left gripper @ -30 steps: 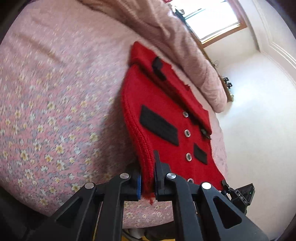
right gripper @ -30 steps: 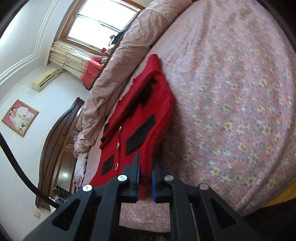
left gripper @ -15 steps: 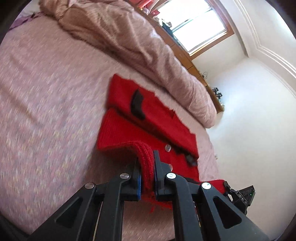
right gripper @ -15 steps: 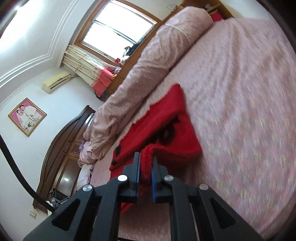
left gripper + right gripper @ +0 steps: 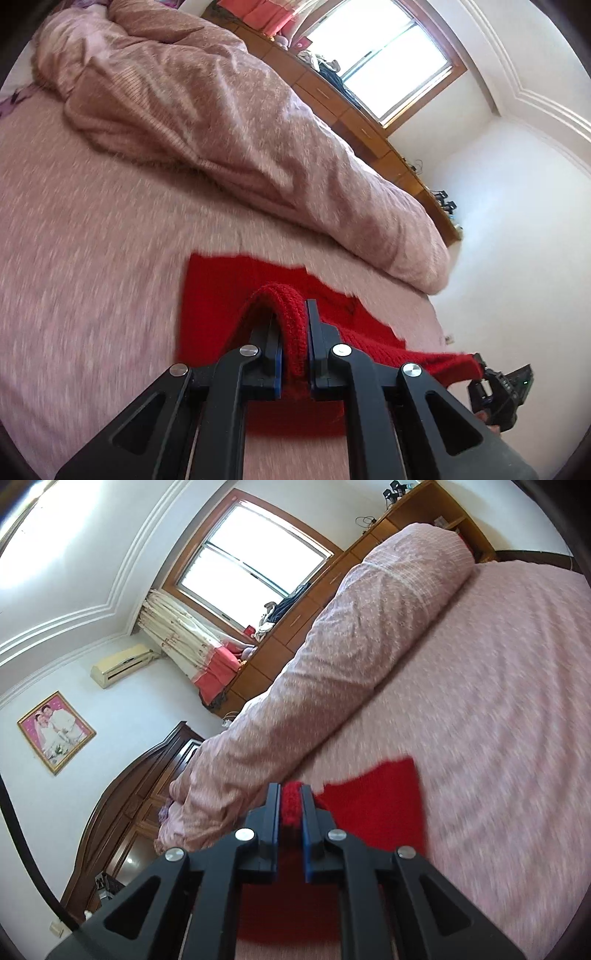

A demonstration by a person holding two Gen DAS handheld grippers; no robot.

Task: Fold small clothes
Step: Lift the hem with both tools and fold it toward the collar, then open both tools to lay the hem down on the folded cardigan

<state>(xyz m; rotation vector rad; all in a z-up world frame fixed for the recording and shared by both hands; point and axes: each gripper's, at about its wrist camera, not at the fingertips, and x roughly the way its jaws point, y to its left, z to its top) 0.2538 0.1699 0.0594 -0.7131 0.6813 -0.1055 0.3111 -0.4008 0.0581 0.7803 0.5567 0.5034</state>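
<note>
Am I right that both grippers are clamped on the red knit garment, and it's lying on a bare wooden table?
Not the table. Both wrist views show the red knit garment on a bed with a pink sheet, in front of a rolled pink quilt. The rest holds: the left gripper and right gripper are each clamped on the knit edge.

Pink duvet on bed; window, AC unit, framed pic.
</note>
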